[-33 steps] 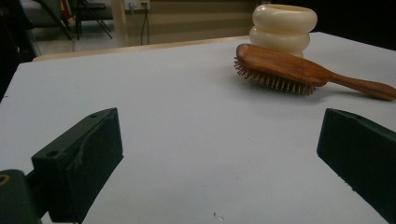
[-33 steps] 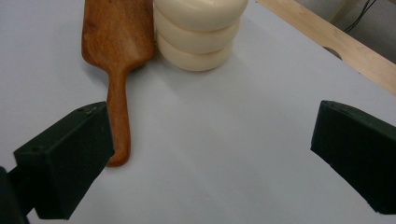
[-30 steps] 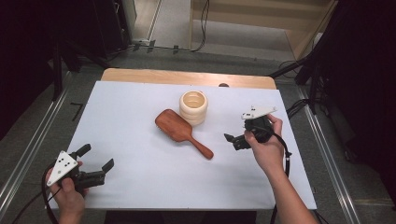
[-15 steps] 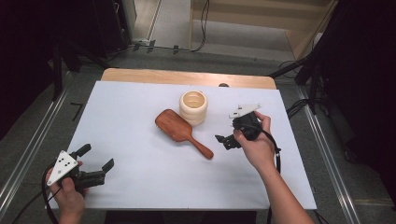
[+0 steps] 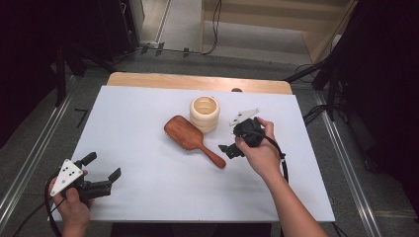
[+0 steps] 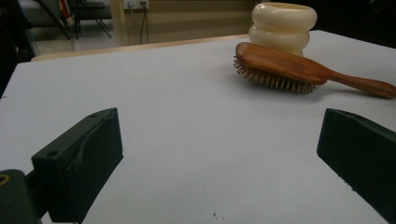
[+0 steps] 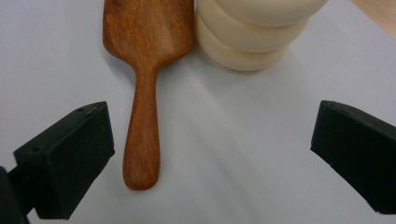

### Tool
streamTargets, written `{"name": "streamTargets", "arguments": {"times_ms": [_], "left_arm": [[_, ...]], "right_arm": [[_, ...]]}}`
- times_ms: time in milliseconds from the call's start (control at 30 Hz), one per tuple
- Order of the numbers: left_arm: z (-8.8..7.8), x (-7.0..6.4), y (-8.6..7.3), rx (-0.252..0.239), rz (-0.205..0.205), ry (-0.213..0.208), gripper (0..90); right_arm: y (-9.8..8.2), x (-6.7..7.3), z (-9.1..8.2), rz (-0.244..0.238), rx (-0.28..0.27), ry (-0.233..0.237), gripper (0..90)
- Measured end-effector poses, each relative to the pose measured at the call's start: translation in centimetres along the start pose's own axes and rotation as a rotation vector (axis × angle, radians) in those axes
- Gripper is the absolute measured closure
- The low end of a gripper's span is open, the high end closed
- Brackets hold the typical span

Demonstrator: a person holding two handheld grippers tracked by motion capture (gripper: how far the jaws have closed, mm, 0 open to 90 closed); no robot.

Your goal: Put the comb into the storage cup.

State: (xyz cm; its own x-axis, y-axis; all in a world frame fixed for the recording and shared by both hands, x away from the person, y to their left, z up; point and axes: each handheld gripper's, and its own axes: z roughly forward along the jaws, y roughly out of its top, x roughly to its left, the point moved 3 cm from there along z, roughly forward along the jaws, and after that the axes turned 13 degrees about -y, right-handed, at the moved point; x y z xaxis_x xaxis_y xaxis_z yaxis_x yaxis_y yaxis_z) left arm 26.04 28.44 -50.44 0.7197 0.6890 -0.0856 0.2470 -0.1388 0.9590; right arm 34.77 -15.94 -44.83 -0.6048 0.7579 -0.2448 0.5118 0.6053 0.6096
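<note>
The wooden hairbrush (image 5: 191,139) lies bristles down mid-table, its handle end just left of the right gripper (image 5: 230,149), jaws spread and empty; it looks stiff, light and smooth, best pinched across that narrow handle, head touching the cream cup (image 5: 204,113) behind

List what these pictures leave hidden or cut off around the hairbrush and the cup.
- Hairbrush: the right gripper view's top edge cuts off its head; its bristles face down.
- Cream cup: the left gripper view shows its outside, not its inside; the brush hides its base.
- Right gripper: in the high view the hand covers much of it.
</note>
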Motion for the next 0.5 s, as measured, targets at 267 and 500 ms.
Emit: {"name": "streamTargets", "arguments": {"times_ms": [267,500], "left_arm": [[0.0,0.0,0.0,0.005,0.007,0.0,0.3],[0.1,0.0,0.0,0.006,0.006,0.0,0.4]], "right_arm": [[0.6,0.9,1.4,-0.01,0.038,0.017,0.0],[1.1,1.7,2.7,-0.022,0.066,0.031,0.0]]}}
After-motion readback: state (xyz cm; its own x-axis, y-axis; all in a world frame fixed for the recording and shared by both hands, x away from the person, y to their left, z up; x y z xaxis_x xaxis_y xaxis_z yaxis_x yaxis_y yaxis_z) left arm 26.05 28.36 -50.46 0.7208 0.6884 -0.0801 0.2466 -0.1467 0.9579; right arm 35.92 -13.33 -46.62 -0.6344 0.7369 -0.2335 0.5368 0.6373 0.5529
